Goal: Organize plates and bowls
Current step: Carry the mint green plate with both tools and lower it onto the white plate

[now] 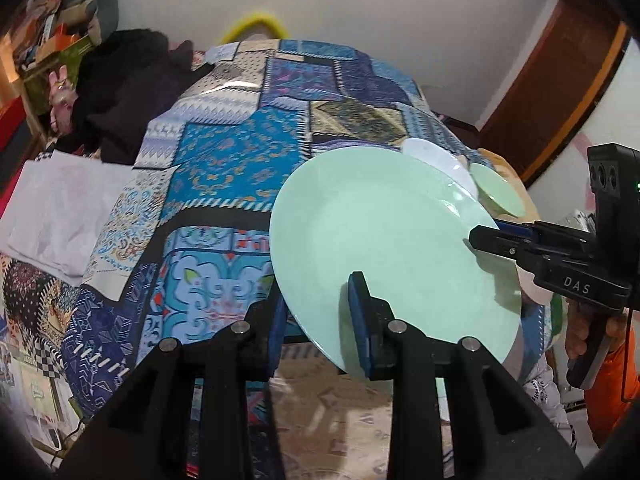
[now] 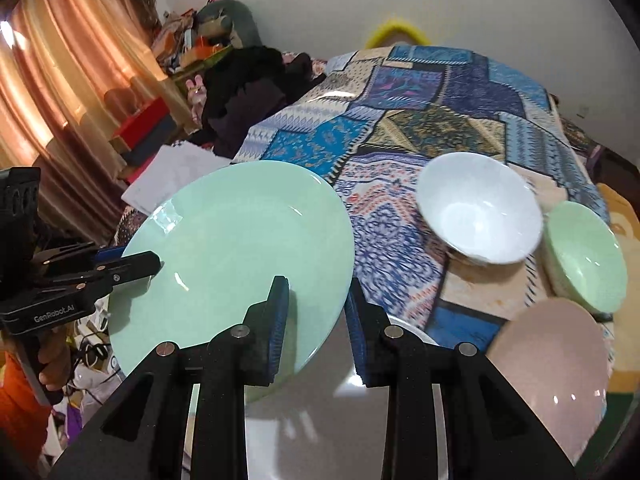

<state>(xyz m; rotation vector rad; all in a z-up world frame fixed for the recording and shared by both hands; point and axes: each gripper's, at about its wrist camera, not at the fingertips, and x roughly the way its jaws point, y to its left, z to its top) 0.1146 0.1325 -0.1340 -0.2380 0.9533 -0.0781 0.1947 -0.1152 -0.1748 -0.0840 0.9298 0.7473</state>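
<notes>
Nearest, left hand-held gripper (image 1: 320,320) and right hand-held gripper (image 2: 318,320), each clamped with blue ribbed pads on opposite rims of one round, glossy mint-green plate (image 2: 236,256), lifted and tilted above a smooth grey plate (image 2: 340,420). Just beyond, on the patchwork-clothed surface (image 2: 400,128): matte pink plate (image 2: 556,364), deep white bowl (image 2: 480,208), small green bowl (image 2: 584,256) touching it.

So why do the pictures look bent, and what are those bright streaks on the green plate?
Both views: fisheye lenses bow the patterned tablecloth and darken corners. Right wrist: room light glares on the green plate. Left wrist: the gripper finger shadows it.
</notes>
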